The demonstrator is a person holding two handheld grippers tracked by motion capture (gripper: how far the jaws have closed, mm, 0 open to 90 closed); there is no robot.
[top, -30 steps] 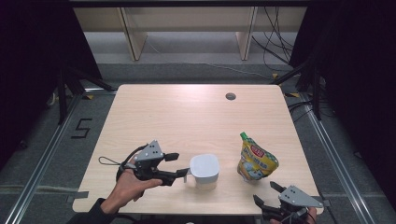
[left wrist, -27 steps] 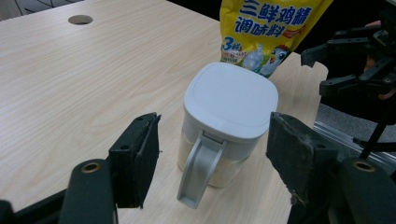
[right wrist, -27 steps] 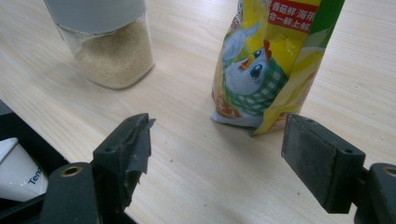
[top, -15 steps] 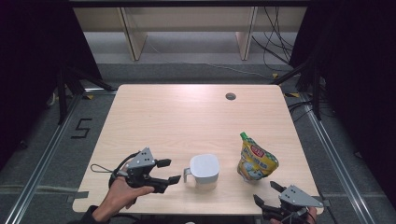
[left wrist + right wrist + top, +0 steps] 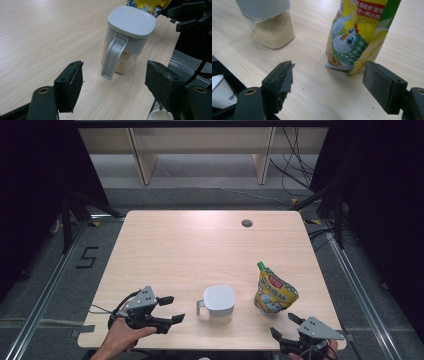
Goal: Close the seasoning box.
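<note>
Holding your left gripper (image 5: 169, 309) apart (just opening, nothing inside), you faced the clear grain-filled jar with grey lid (image 5: 218, 303); your right gripper (image 5: 286, 326) was apart too.

table (image 5: 190, 250): pale wood-grain, smooth, matt
jar (image 5: 126, 42): clear plastic body, grey matt plastic lid
pouch (image 5: 359, 30): glossy printed foil
gripper pads (image 5: 284, 77): black, rough, matt

Light wooden table (image 5: 190, 245), lidded jar (image 5: 218, 302) and yellow pouch (image 5: 274, 292) upright on it.
</note>
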